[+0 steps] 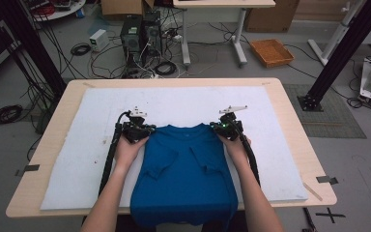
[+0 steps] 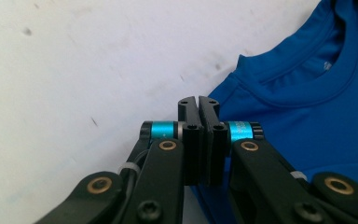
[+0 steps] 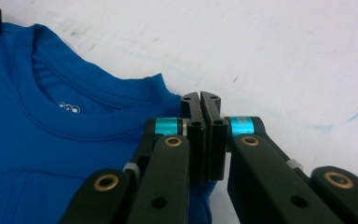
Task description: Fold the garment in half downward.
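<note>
While pinching shoulder corners, both grippers (image 1: 136,126) (image 1: 226,124): jaws together on soft blue T-shirt (image 1: 186,174) (ribbed collar).

Gripper (image 2: 199,103) pinched on blue shirt (image 2: 307,116)

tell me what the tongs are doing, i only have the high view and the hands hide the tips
Observer: The left tongs are shut, jaws pressed together at the shoulder corner of the blue t-shirt.
Operator: and the right ones
Observer: The right tongs are shut too, at the shirt's other shoulder corner; blue fabric shows below the jaws, so they look clamped on the edge.
Operator: anything at the collar
Observer: A small white print sits inside the neckline, visible in the right gripper view.
</note>
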`<control>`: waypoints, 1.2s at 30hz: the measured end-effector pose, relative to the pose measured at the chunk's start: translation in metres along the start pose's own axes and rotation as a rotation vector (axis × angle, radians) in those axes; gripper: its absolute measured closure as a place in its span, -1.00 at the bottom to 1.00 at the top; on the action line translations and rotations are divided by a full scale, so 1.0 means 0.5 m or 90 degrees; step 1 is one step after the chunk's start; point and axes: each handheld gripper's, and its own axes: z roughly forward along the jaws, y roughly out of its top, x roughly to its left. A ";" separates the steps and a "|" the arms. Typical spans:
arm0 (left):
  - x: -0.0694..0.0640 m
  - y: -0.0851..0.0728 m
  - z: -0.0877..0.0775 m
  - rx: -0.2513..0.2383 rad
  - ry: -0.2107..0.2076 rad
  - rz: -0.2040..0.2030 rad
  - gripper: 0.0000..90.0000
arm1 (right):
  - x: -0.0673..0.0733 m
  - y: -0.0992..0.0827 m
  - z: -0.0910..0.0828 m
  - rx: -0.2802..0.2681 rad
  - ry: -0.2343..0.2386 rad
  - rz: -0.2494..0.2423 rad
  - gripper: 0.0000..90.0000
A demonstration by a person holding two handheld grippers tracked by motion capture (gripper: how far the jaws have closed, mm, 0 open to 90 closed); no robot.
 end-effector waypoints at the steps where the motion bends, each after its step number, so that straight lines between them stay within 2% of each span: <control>1: 0.012 0.015 0.005 -0.002 0.001 -0.006 0.96 | -0.010 0.016 0.005 -0.011 -0.002 0.004 0.99; 2: 0.012 0.015 0.005 -0.002 0.001 -0.006 0.96 | -0.010 0.016 0.005 -0.011 -0.002 0.004 0.99; 3: 0.021 0.028 0.008 -0.022 0.006 -0.005 0.96 | -0.016 0.034 0.007 -0.019 -0.002 0.002 0.99; 4: 0.021 0.028 0.008 -0.022 0.006 -0.005 0.96 | -0.016 0.034 0.007 -0.019 -0.002 0.002 0.99; 5: 0.030 0.037 0.005 -0.039 0.010 -0.006 0.96 | -0.019 0.052 0.005 -0.027 -0.011 -0.004 0.99; 6: 0.030 0.037 0.005 -0.039 0.010 -0.006 0.96 | -0.019 0.052 0.005 -0.027 -0.011 -0.004 0.99; 7: 0.036 0.043 -0.002 -0.049 0.009 -0.007 0.96 | -0.020 0.068 0.000 -0.034 -0.008 -0.002 0.99; 10: 0.036 0.045 -0.012 -0.061 0.009 -0.003 0.96 | -0.016 0.075 -0.006 -0.042 -0.005 -0.008 0.99; 11: 0.032 0.049 -0.026 -0.064 0.004 0.011 0.96 | -0.008 0.078 -0.015 -0.047 -0.002 -0.015 0.99; 14: 0.024 0.052 -0.041 -0.066 -0.003 0.022 0.96 | 0.000 0.078 -0.025 -0.052 0.000 -0.022 0.99; 15: 0.012 0.054 -0.056 -0.076 -0.007 0.039 0.96 | 0.007 0.075 -0.036 -0.058 0.004 -0.027 0.99; 16: 0.012 0.054 -0.056 -0.076 -0.007 0.039 0.96 | 0.007 0.075 -0.036 -0.058 0.004 -0.027 0.99; 17: 0.001 0.052 -0.074 -0.084 -0.012 0.053 0.96 | 0.014 0.068 -0.050 -0.069 0.011 -0.026 0.99; 20: -0.008 0.048 -0.091 -0.096 -0.022 0.055 0.96 | 0.021 0.060 -0.068 -0.079 0.020 -0.031 0.99; 21: -0.017 0.042 -0.108 -0.112 -0.036 0.052 0.96 | 0.029 0.053 -0.084 -0.088 0.025 -0.037 0.99; 22: -0.017 0.042 -0.108 -0.112 -0.036 0.052 0.96 | 0.029 0.053 -0.084 -0.088 0.025 -0.037 0.99; 23: -0.027 0.035 -0.125 -0.116 -0.038 0.067 0.96 | 0.038 0.045 -0.104 -0.099 0.033 -0.045 0.99; 24: -0.027 0.035 -0.125 -0.116 -0.038 0.067 0.96 | 0.038 0.045 -0.104 -0.099 0.033 -0.045 0.99; 25: -0.040 0.027 -0.138 -0.118 -0.042 0.079 0.96 | 0.048 0.036 -0.124 -0.107 0.037 -0.056 0.99; 28: -0.050 0.017 -0.151 -0.112 -0.045 0.094 0.96 | 0.059 0.025 -0.140 -0.109 0.038 -0.069 0.99; 29: -0.063 0.004 -0.165 -0.117 -0.050 0.102 0.96 | 0.070 0.013 -0.156 -0.114 0.045 -0.079 0.99; 32: -0.075 -0.010 -0.178 -0.120 -0.054 0.115 0.95 | 0.082 -0.002 -0.172 -0.120 0.047 -0.093 0.99; 33: -0.088 -0.024 -0.190 -0.120 -0.061 0.125 0.95 | 0.092 -0.019 -0.186 -0.123 0.051 -0.105 0.99; 36: -0.102 -0.038 -0.200 -0.117 -0.065 0.137 0.96 | 0.099 -0.037 -0.198 -0.125 0.058 -0.106 0.99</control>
